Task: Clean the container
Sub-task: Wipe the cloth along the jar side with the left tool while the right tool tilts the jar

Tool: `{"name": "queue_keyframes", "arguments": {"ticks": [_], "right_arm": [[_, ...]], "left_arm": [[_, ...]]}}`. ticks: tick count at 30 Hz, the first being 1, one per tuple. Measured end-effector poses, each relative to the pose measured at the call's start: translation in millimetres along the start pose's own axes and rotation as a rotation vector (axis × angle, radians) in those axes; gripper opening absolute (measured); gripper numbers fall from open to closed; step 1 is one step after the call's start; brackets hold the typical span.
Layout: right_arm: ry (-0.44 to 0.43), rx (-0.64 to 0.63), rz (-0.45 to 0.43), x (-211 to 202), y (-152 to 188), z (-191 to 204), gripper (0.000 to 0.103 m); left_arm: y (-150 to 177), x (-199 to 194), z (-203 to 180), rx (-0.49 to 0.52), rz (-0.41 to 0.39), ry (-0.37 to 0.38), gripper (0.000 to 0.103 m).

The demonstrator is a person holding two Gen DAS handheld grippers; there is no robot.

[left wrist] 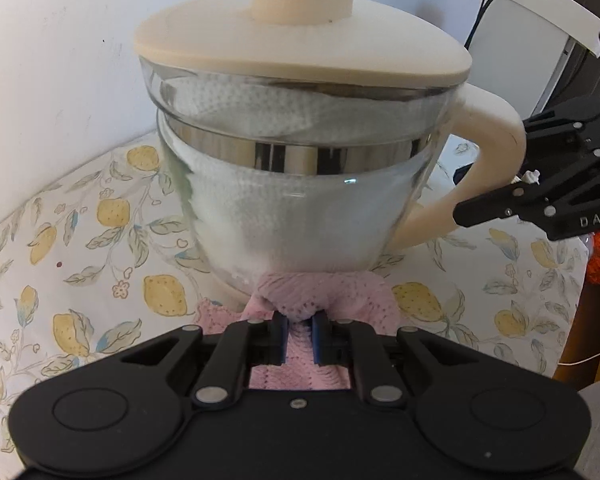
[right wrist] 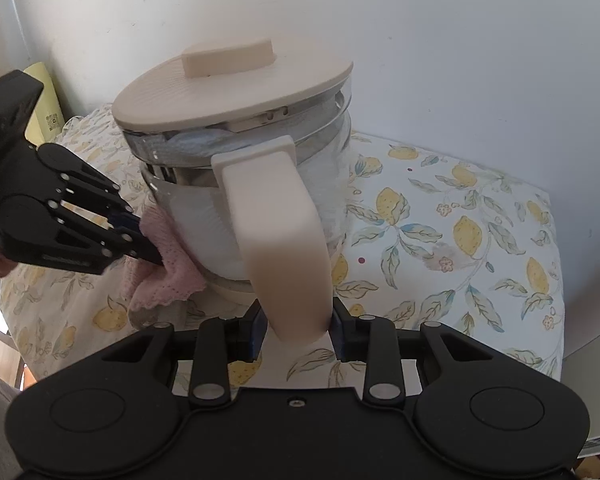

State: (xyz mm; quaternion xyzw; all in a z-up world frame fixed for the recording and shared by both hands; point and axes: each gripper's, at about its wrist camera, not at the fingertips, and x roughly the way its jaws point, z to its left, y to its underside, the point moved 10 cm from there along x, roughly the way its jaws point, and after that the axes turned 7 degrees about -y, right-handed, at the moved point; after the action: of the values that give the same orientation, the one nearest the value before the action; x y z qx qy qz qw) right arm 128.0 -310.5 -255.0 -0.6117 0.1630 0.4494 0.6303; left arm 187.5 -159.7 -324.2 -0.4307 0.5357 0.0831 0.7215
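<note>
A glass jug (left wrist: 300, 208) with a cream lid (left wrist: 300, 44) and a cream handle (left wrist: 488, 160) stands on the lemon-print tablecloth (left wrist: 100, 240). White paper shows inside the glass. My left gripper (left wrist: 300, 322) is shut on a pink cloth (left wrist: 324, 292), which presses against the jug's lower wall. In the right wrist view my right gripper (right wrist: 296, 330) is shut on the jug's handle (right wrist: 284, 248), its pads on either side of the handle's lower end. There the left gripper (right wrist: 148, 240) holds the pink cloth (right wrist: 168, 268) at the jug's (right wrist: 196, 208) left side.
A white wall (left wrist: 60, 60) rises close behind the table. A white box with a black cable (left wrist: 540, 4) sits at the upper right in the left wrist view. A yellow item (right wrist: 44, 96) leans at the far left in the right wrist view.
</note>
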Motion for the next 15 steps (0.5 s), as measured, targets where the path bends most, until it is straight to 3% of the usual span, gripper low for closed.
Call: {"name": "queue_keyframes", "arguments": {"ticks": [4, 8, 15], "right_arm": [[0.010, 0.009, -0.067, -11, -11, 2, 0.040], [0.004, -0.014, -0.109, -16, -20, 6, 0.040], [-0.010, -0.046, -0.101, -17, -19, 17, 0.038]], "left_arm": [[-5, -12, 2, -0.001, -0.014, -0.013, 0.010], [-14, -30, 6, -0.060, -0.037, 0.033, 0.010], [-29, -64, 9, -0.074, -0.100, 0.000, 0.010]]}}
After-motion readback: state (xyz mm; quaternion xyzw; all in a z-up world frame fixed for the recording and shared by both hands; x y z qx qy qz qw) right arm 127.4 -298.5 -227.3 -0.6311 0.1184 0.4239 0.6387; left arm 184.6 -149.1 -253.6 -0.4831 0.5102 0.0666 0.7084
